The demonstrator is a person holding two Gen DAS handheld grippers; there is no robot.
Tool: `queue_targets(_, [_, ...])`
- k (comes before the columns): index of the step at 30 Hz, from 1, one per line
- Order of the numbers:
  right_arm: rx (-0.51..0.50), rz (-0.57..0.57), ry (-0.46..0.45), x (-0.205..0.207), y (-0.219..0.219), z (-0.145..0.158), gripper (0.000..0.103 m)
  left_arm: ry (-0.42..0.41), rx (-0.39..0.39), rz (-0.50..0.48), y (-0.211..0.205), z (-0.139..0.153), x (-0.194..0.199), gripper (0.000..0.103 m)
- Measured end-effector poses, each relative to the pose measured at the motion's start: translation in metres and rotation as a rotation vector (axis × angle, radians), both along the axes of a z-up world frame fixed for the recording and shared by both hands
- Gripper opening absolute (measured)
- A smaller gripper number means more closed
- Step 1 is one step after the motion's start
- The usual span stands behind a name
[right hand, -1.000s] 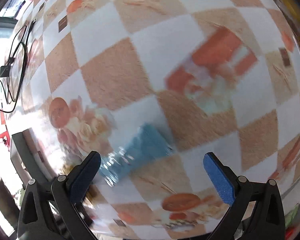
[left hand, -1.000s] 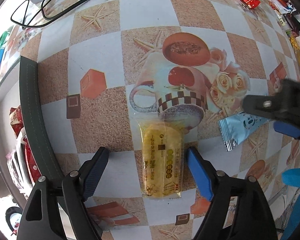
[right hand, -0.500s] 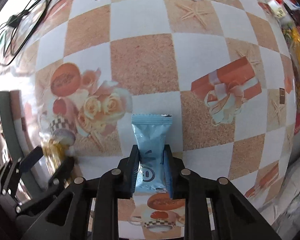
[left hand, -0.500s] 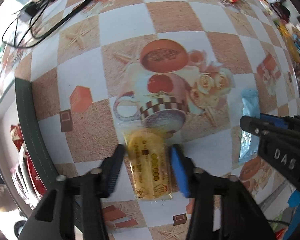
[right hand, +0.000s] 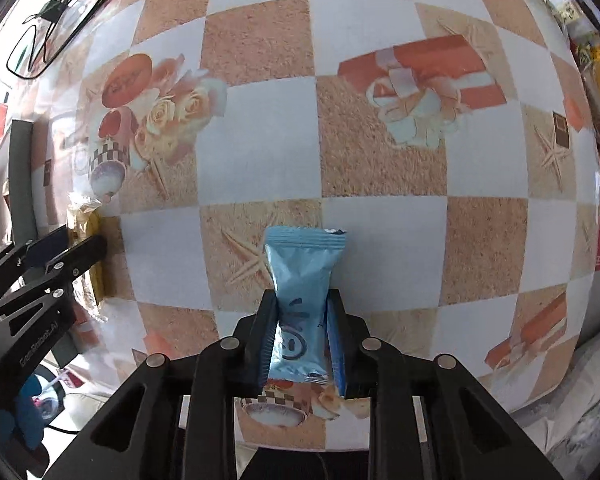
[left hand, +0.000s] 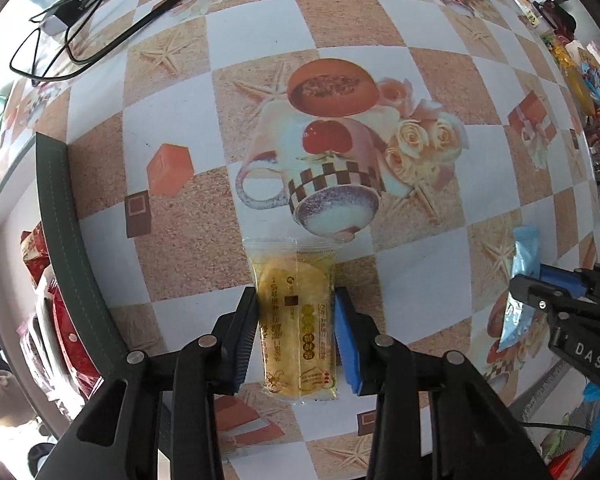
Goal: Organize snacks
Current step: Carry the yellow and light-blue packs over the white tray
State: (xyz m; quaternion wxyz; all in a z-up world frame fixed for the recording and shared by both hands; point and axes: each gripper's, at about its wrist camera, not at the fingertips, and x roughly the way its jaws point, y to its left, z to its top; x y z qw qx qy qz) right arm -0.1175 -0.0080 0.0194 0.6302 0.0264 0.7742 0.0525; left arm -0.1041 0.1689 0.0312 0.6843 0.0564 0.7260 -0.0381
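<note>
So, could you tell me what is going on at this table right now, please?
A person is sorting snacks with two hand-held grippers. The left gripper is closed on a yellow cake in a clear plastic wrapper, while the right gripper is closed on a light blue foil snack packet. Both snacks are over the checkered, cup-printed tablecloth; more snack packets lie along the far edge.

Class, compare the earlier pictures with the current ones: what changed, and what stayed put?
Both grippers closed: the left gripper onto the yellow snack packet, the right gripper onto the blue snack packet. The tablecloth and black cable stayed put.
</note>
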Motion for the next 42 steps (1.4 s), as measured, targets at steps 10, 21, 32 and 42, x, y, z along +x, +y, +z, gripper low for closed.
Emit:
queue_targets(10, [-0.049,-0.029,-0.013,-0.023,-0.033,0.000,0.076,0.017,0.027,0.047,0.014,-0.006,0.005,0.078])
queue_targets(21, [-0.106,-0.009,0.011,-0.039,-0.017,-0.020,0.057,0.040,0.013,0.010,0.000,-0.016,0.005,0.071])
queue_targets(32, [-0.022,-0.021,-0.026,-0.032,-0.023,0.020,0.024,-0.017,-0.060,0.026,0.010,0.024,-0.010,0.039])
queue_targets(42, [0.050,0.027,-0.098,-0.013,0.001,0.063,0.024,-0.137,-0.073,0.061,0.036,0.084,-0.016,0.039])
